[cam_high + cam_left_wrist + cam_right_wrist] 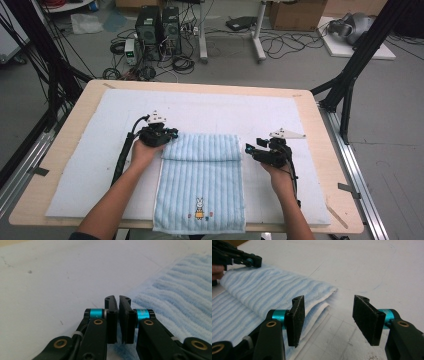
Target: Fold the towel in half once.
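A light blue striped towel [200, 170] lies on the white mat, its far end folded back toward me into a band; a small rabbit is stitched near its front edge. My left gripper [172, 134] sits at the band's left corner with its jaws pressed together, and towel [180, 290] cloth shows under and just right of the left gripper [117, 298]. My right gripper [248, 148] is open at the band's right corner. In the right gripper view, the right gripper [329, 300] has its left pad over the towel [262, 292] edge, nothing is pinched, and the left gripper [253, 261] shows far off.
A white mat [100, 150] covers most of the wooden table [65, 145]. Black frame posts stand at both sides. On the floor beyond the table are computer towers [157, 27], cables and a cardboard box.
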